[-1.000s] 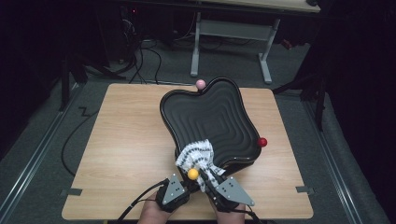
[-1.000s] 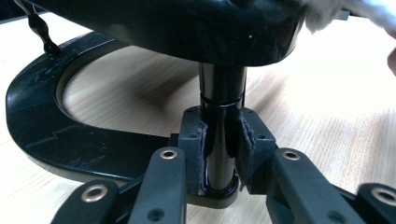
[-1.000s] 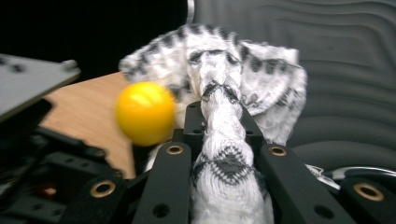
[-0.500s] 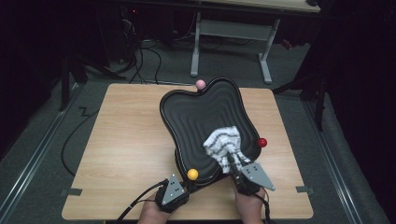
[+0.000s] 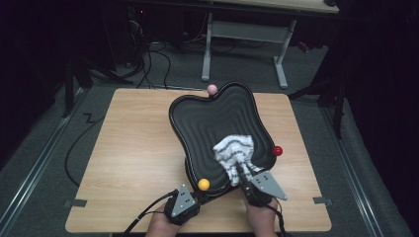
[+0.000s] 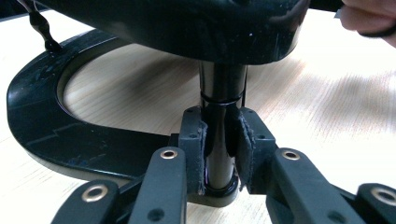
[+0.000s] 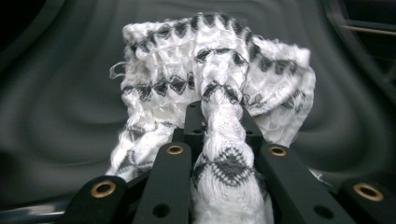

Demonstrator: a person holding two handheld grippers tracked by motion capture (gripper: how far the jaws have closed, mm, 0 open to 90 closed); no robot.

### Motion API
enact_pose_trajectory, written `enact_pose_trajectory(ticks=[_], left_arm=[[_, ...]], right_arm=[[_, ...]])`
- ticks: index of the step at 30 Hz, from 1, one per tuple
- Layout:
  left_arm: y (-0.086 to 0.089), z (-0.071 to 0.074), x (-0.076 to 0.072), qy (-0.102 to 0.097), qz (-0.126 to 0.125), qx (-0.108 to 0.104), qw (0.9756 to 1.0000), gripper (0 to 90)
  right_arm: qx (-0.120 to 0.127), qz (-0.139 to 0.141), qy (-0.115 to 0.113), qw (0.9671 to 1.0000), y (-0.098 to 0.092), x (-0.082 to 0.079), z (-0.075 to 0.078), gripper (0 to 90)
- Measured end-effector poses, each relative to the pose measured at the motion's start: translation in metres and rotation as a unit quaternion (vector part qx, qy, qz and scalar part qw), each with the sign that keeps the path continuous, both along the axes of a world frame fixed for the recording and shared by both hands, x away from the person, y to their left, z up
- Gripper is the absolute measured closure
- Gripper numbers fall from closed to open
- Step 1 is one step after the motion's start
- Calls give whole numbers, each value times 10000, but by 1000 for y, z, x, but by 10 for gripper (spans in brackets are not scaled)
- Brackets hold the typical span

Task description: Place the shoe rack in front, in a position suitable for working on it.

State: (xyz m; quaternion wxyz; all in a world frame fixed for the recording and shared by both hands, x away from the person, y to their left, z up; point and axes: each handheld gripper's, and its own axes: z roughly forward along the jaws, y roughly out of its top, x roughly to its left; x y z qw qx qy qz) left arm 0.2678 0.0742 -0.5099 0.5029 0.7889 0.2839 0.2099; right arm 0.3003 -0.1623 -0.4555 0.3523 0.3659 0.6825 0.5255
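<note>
A black wavy dish (image 5: 207, 123) stands on a post over a ring base on the wooden table (image 5: 128, 148). Small balls sit at its rim: pink (image 5: 212, 89), red (image 5: 277, 150), yellow (image 5: 203, 184). A white cloth with black zigzags (image 5: 233, 148) lies on the dish's near right part. My right gripper (image 5: 242, 170) is shut on a twisted end of this cloth (image 7: 210, 70), the jaws (image 7: 219, 116) pinching it over the ribbed surface (image 7: 56, 93). My left gripper (image 5: 191, 193) sits below the front rim, shut on the black post (image 6: 222, 93), pads (image 6: 219, 140) pressed on both sides.
The ring base (image 6: 42, 135) curves away left of the post under the dish's underside (image 6: 187, 23). Bare table lies left of the dish. A white-legged desk (image 5: 247, 44) and cables stand on the floor beyond the table's far edge.
My right gripper has dragged the cloth from the dish's front edge near the yellow ball to the right, toward the red ball. The left gripper has stayed on the post.
</note>
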Motion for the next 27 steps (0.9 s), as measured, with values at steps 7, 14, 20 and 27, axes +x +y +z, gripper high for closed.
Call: enact_pose_trajectory(ticks=[7,14,20,27], left_arm=[[0,0,0,16,-9,-3,10000,741],[0,0,1,26,-21,-12,10000,742],[1,0,0,28,-19,1,10000,741],[1,0,-1,32,-16,10,10000,741]], right_arm=[[79,1019,76,9947,35,-24,-2,801],[-113,1019,-60,9947,40,-29,-4,803],[-53,581,-35,9983,23,-17,-3,804],[160,-152,69,9997,-21,9,1,803]])
